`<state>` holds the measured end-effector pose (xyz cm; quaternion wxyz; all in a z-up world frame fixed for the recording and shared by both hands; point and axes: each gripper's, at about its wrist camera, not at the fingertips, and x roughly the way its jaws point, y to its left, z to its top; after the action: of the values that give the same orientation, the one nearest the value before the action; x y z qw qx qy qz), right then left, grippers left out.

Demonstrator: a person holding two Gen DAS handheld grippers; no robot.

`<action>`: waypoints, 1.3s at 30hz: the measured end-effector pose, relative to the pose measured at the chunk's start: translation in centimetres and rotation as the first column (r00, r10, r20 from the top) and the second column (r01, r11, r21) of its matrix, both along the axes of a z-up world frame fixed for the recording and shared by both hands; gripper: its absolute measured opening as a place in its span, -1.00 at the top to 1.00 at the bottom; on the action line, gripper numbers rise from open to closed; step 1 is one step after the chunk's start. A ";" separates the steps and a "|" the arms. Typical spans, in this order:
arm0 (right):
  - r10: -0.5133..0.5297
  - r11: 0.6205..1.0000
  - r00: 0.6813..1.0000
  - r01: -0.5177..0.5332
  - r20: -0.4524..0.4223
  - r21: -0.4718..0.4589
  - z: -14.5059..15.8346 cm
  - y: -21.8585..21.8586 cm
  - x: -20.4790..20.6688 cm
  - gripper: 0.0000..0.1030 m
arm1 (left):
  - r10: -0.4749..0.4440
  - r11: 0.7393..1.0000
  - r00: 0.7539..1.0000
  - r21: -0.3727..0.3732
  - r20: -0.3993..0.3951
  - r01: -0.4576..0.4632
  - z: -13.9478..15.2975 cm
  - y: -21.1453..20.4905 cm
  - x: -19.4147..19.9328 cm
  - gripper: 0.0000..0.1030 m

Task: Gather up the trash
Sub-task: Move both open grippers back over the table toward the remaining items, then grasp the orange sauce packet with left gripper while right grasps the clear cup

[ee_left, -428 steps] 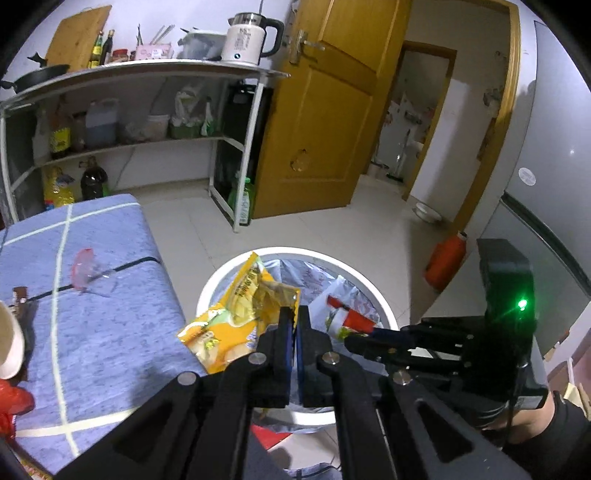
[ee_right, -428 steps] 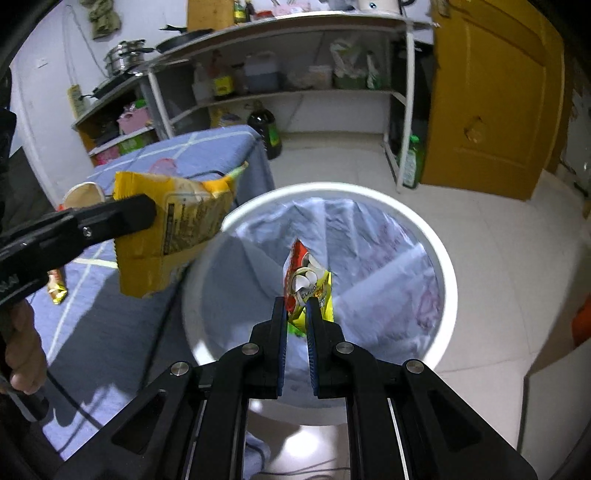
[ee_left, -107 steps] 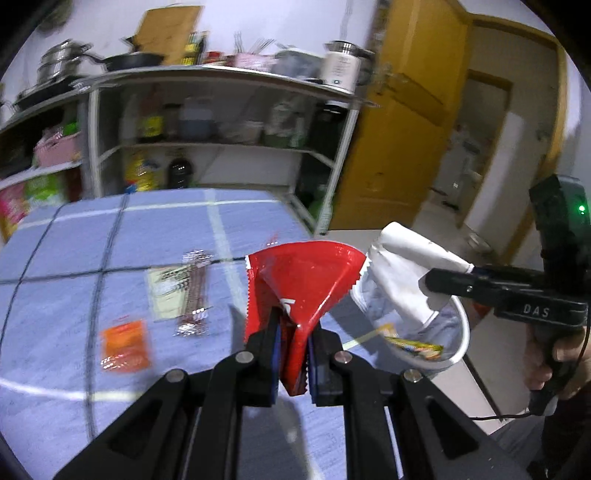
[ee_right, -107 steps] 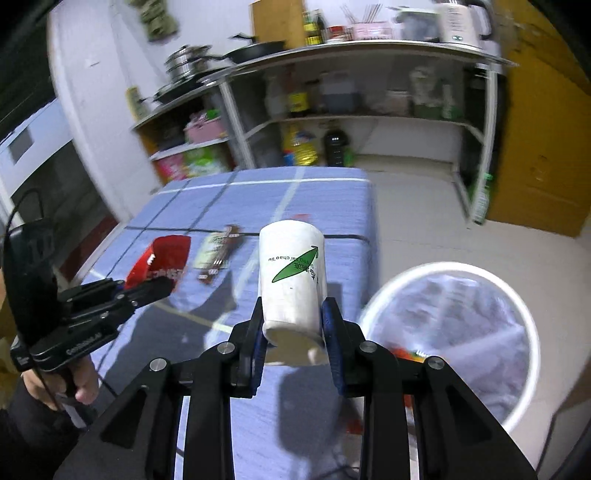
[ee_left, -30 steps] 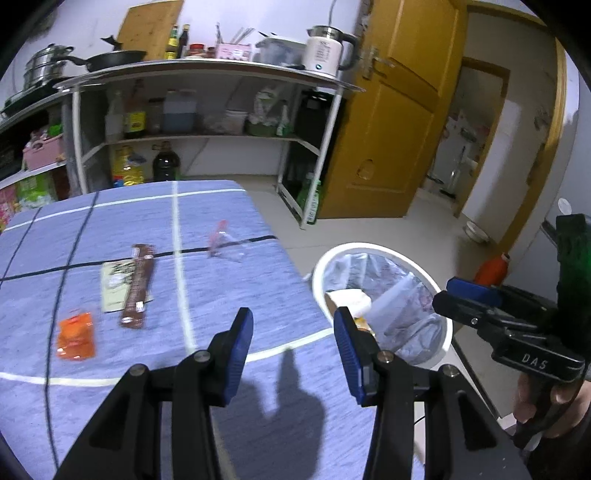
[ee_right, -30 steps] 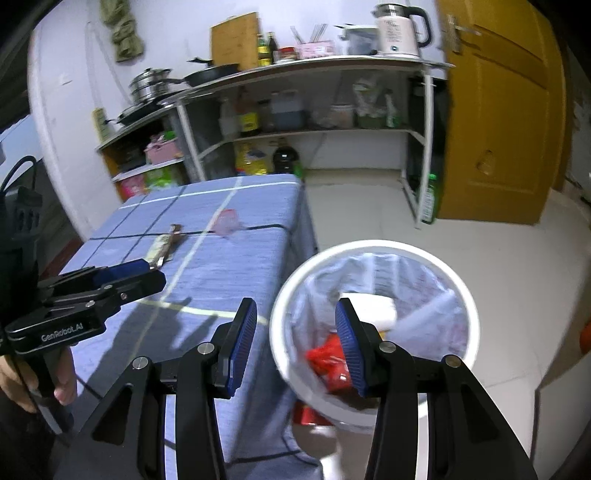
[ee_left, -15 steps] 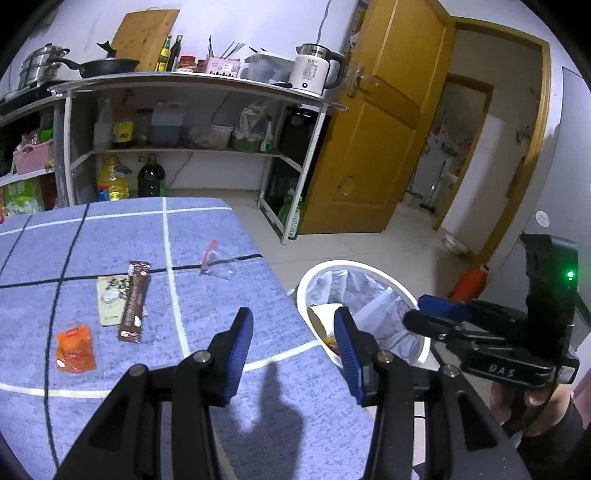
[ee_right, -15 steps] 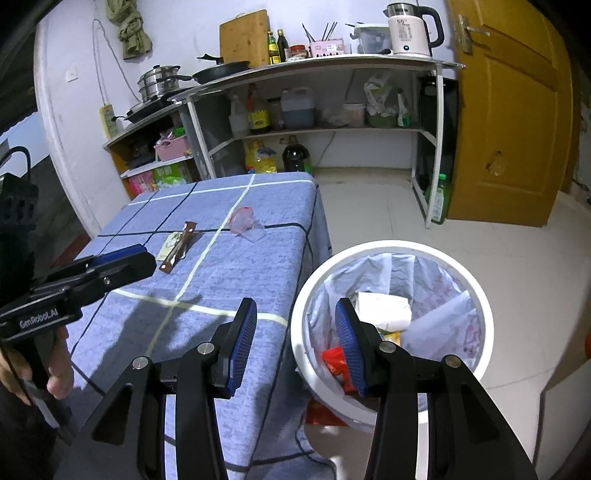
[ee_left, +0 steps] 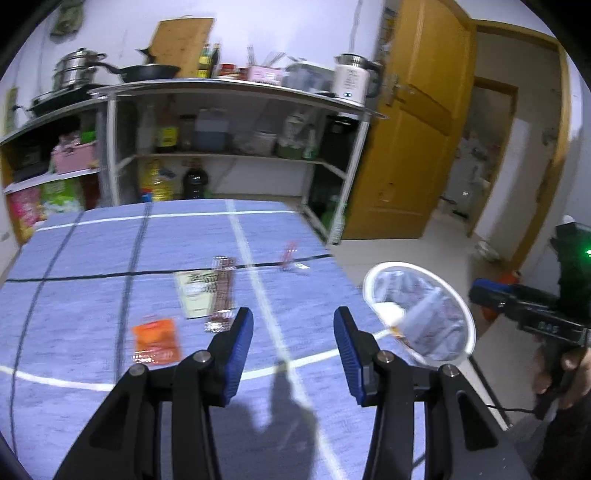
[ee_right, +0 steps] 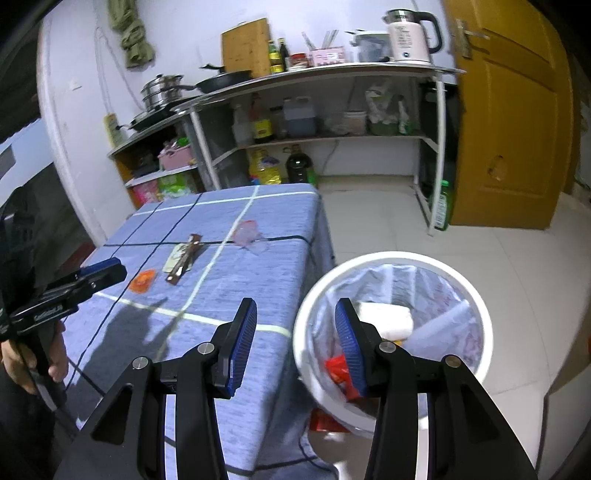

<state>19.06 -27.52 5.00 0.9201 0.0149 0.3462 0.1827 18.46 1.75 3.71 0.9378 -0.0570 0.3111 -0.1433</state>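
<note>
Black grippers [ee_left: 293, 345], blue pads, silver screws

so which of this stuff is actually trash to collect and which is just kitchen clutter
Job:
- orange packet
- brown wrapper
- pale wrapper under it
- pink plastic scrap
- lined white bin

Lying about:
- kettle
- frying pan
- cutting board
- stacked pots
- oil bottles

A: Can you read the wrappers [ee_left: 207, 291] on the desk [ee_left: 92, 258]?
B: No, they are blurred in the left wrist view.
A: And the bin [ee_right: 391, 258]?
B: The right tongs [ee_right: 295, 334] hide some trash inside.
</note>
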 end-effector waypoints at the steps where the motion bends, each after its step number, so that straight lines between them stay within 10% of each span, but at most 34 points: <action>1: 0.015 1.000 1.000 -0.015 0.001 -0.004 0.0 0.7 0.2 0.12 | 0.016 1.000 1.000 0.003 -0.003 -0.016 -0.2 0.7 0.1 0.08; 25: 0.188 0.972 0.981 -0.194 -0.056 -0.136 -3.8 11.9 11.0 0.12 | 0.259 0.963 0.937 0.142 -0.233 -0.231 -7.6 6.0 5.1 -0.02; 39: 0.237 0.922 0.959 -0.272 -0.154 -0.277 -7.8 13.7 18.4 0.12 | 0.265 0.957 0.939 0.180 -0.220 -0.228 -7.7 5.1 5.8 0.12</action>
<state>37.45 -13.85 -2.80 0.8583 -0.1571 0.4222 0.2459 24.29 6.89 -4.02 0.9050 -0.0412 0.4233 0.0078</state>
